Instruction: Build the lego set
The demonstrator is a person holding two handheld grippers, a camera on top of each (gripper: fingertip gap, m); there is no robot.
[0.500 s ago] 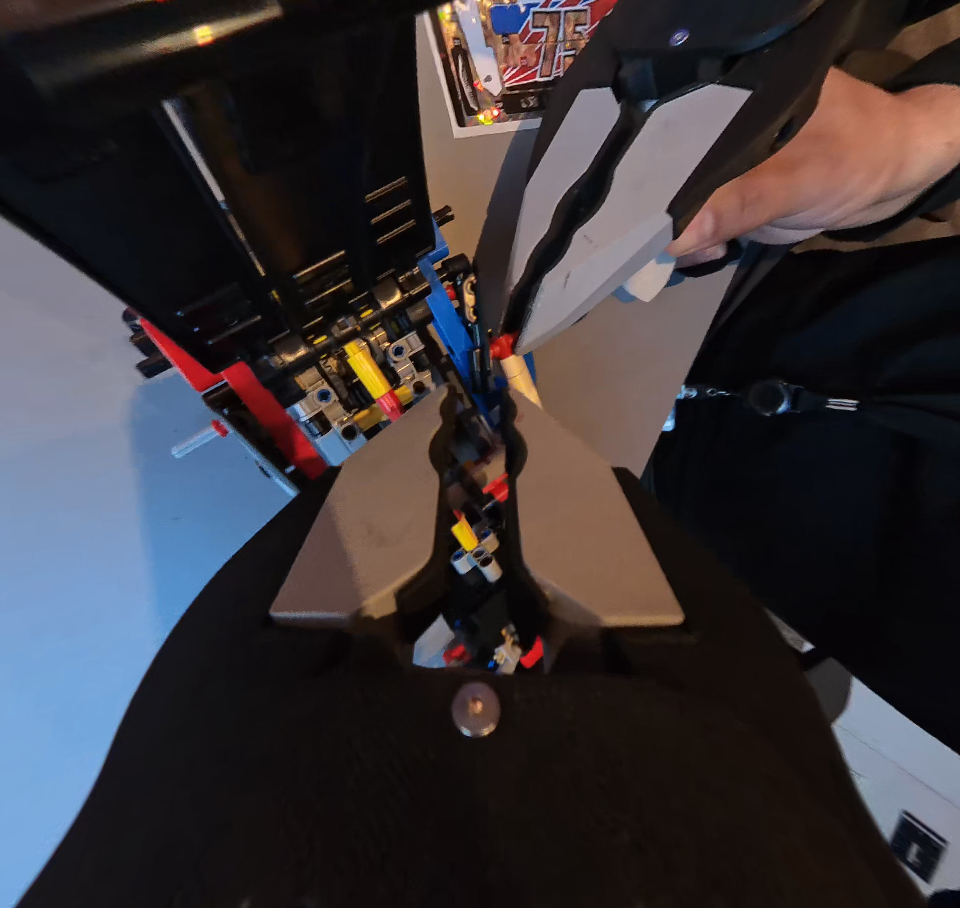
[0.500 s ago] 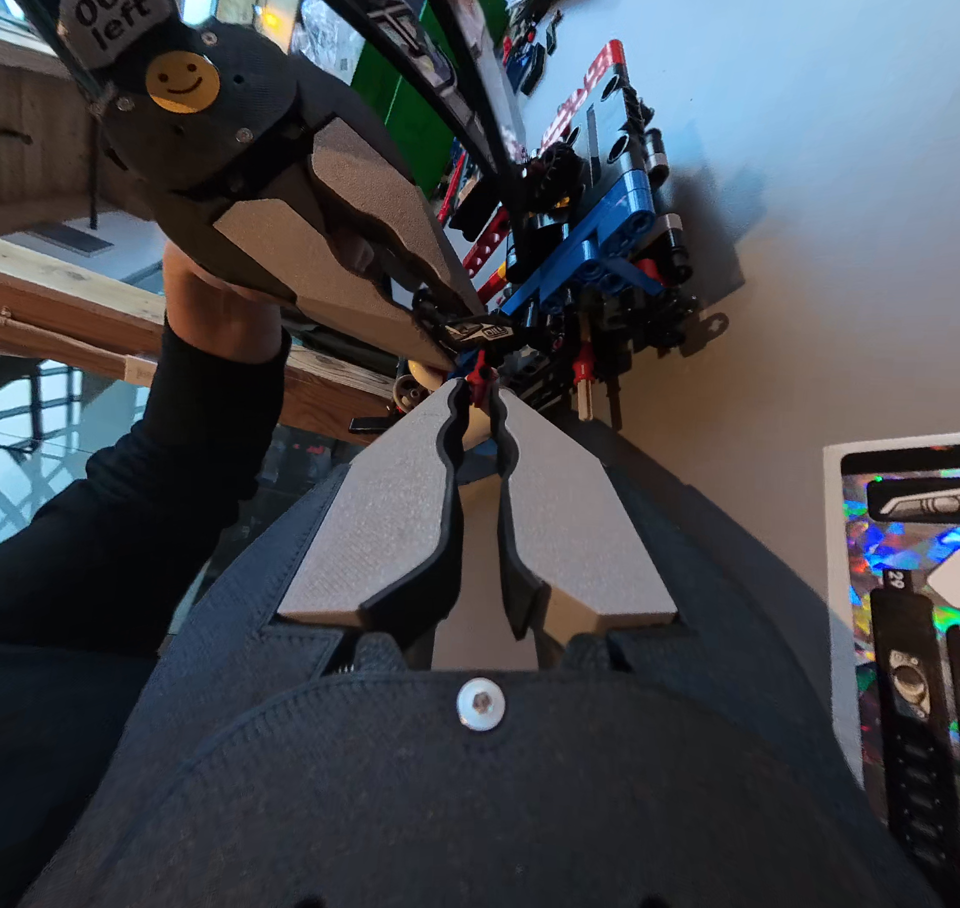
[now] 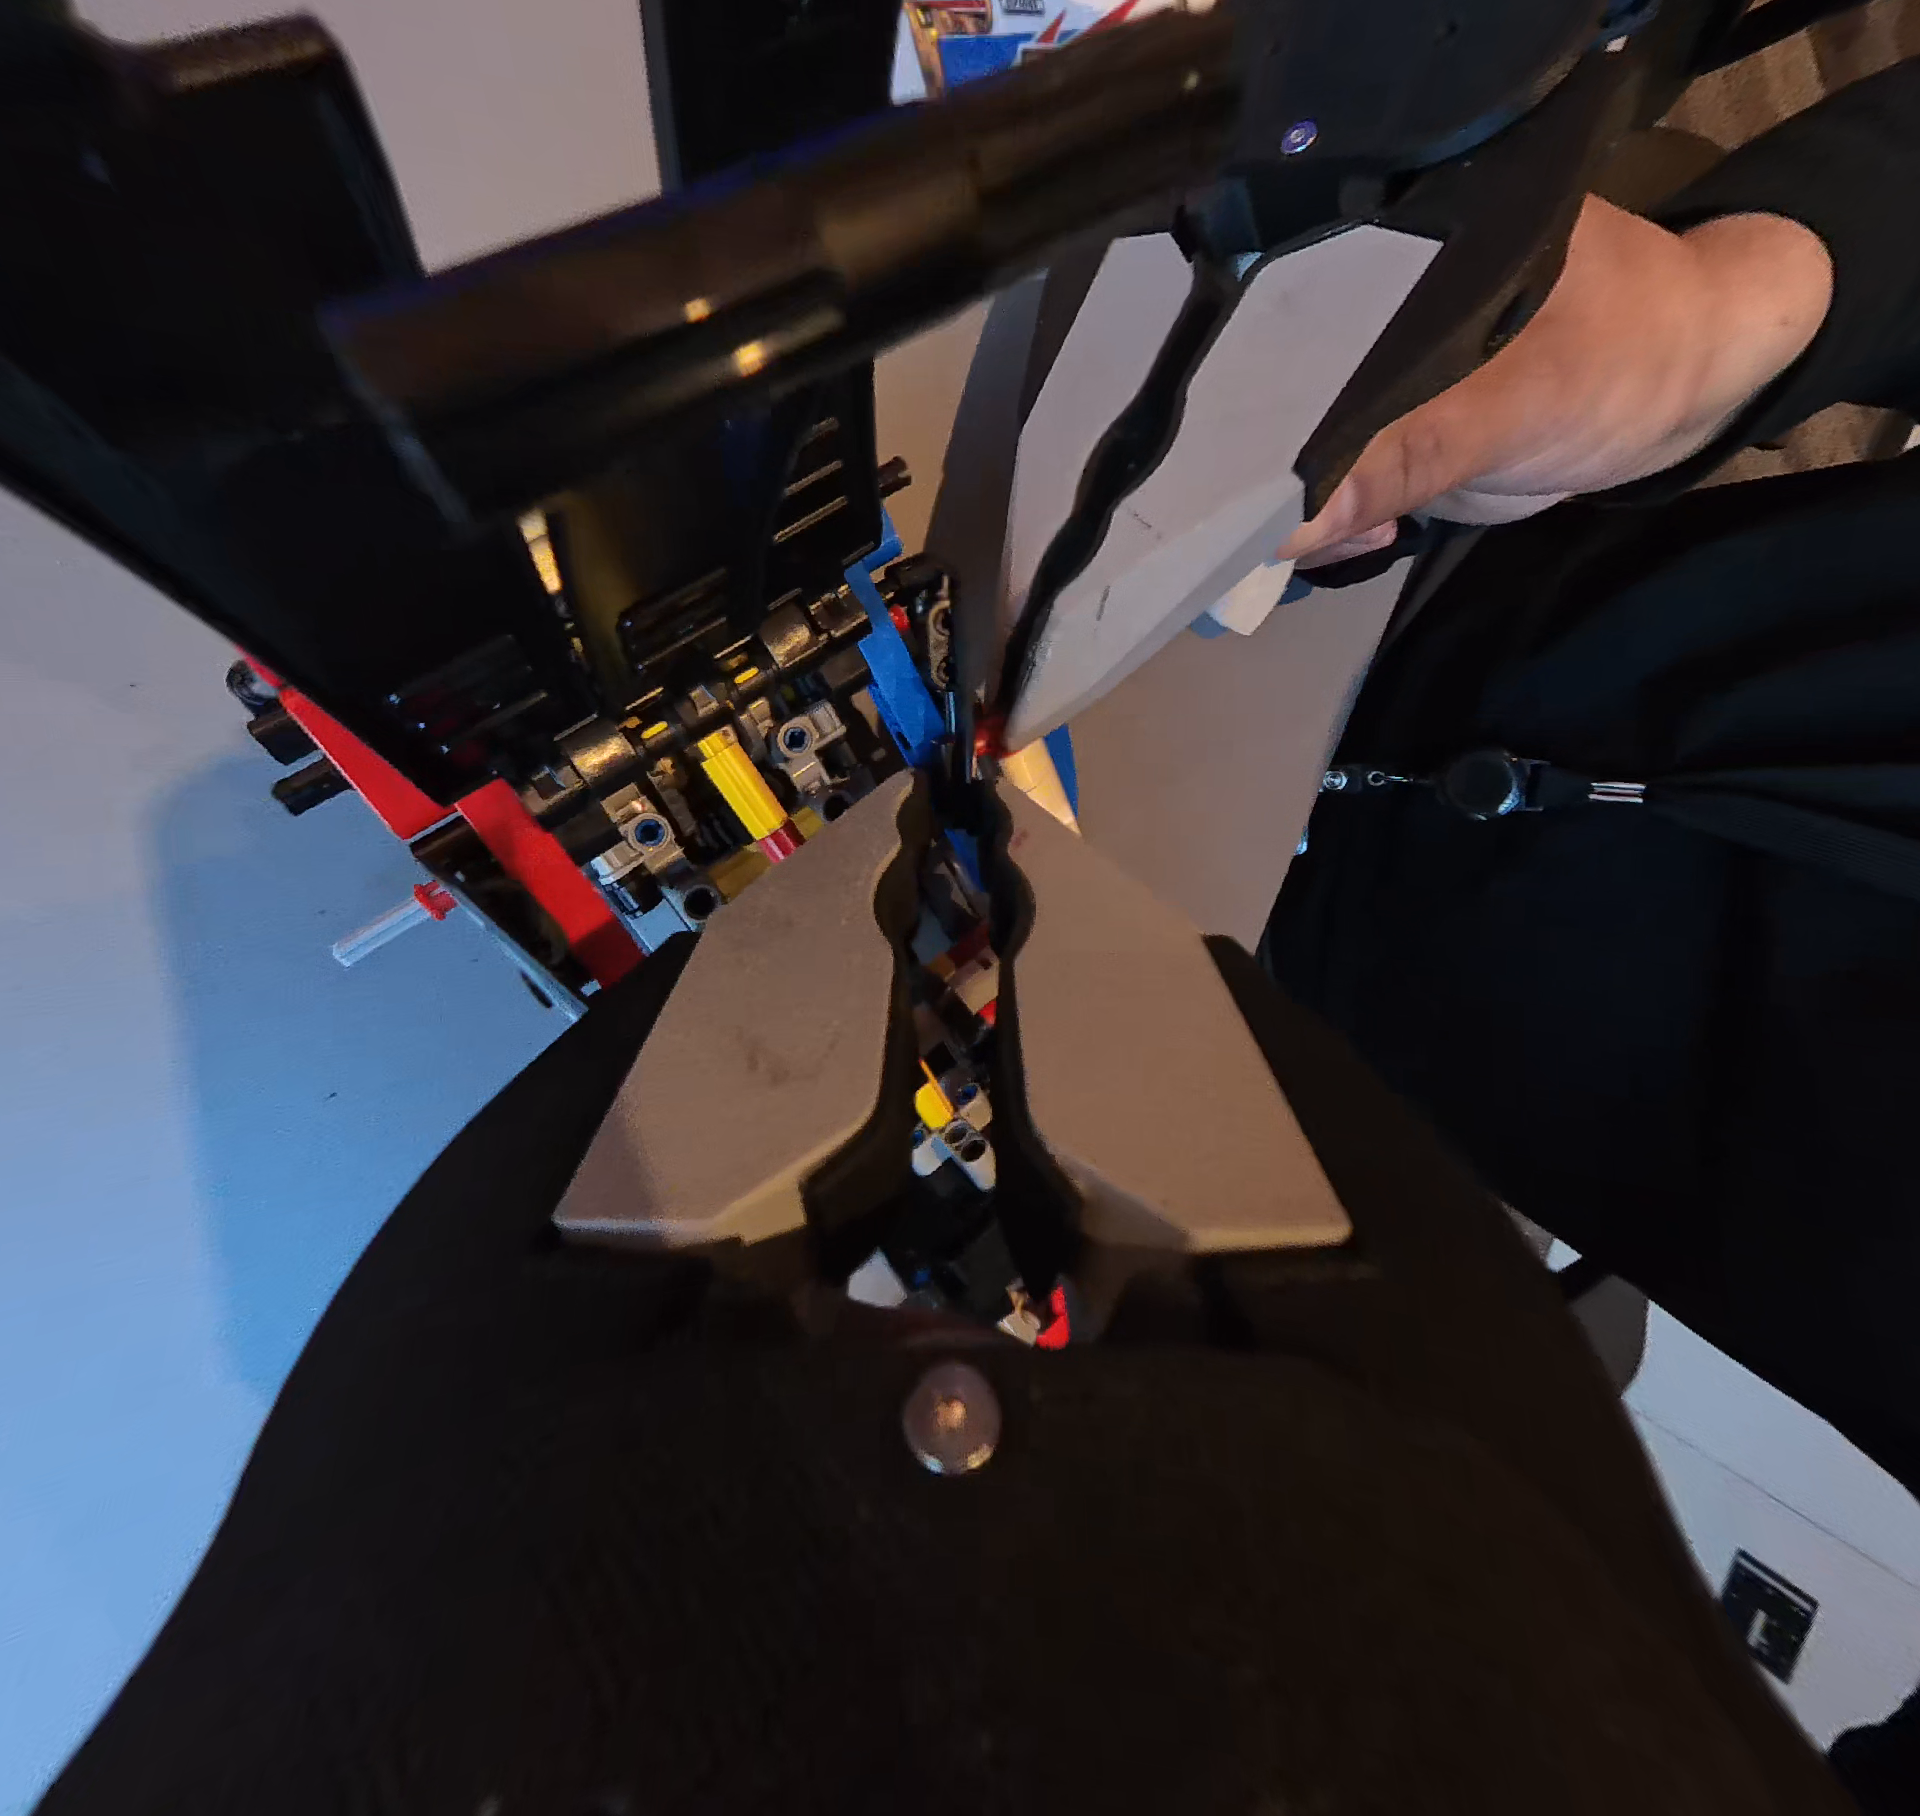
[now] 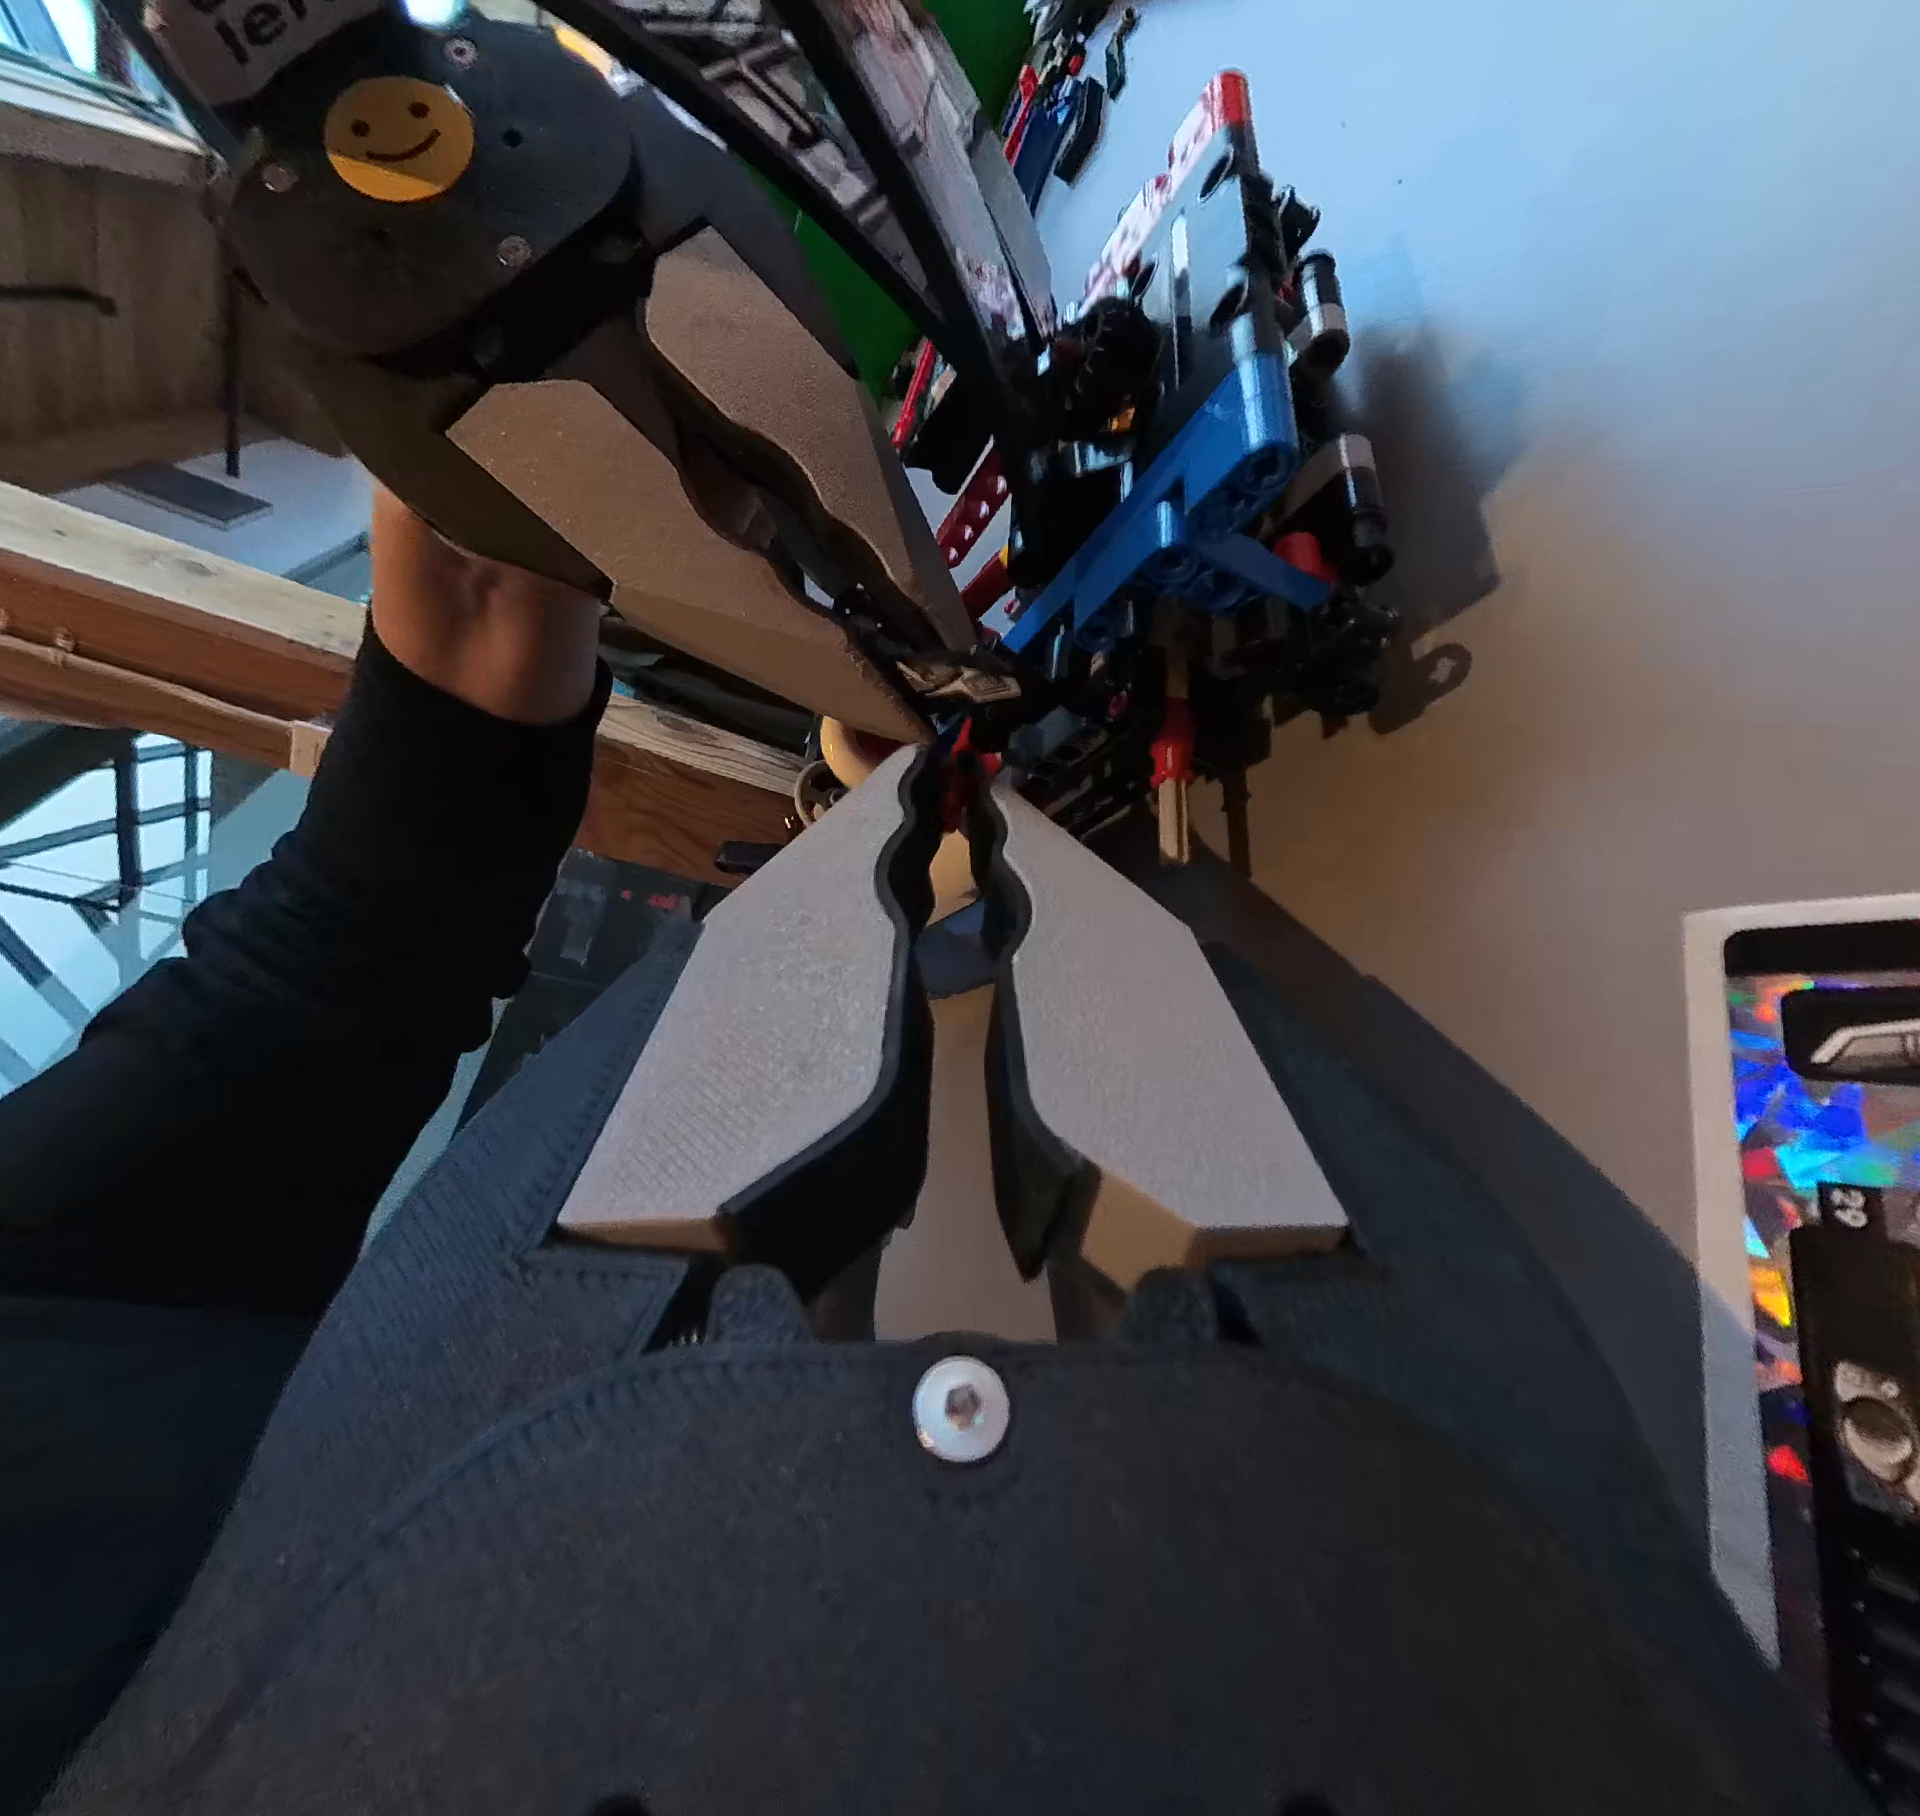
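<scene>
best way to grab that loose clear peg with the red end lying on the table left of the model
Take the clear peg across its bare clear shaft, coming from above with the claw fingers either side. It lies flat on the table, apart from the lego model, and its red end points toward the model.

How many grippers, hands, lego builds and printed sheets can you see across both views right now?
Grippers: 2, the left gripper and the right gripper
Hands: 2, the left hand and the right hand
Lego builds: 1, the lego model
Printed sheets: 1, the holographic sheet
Total: 6
</scene>
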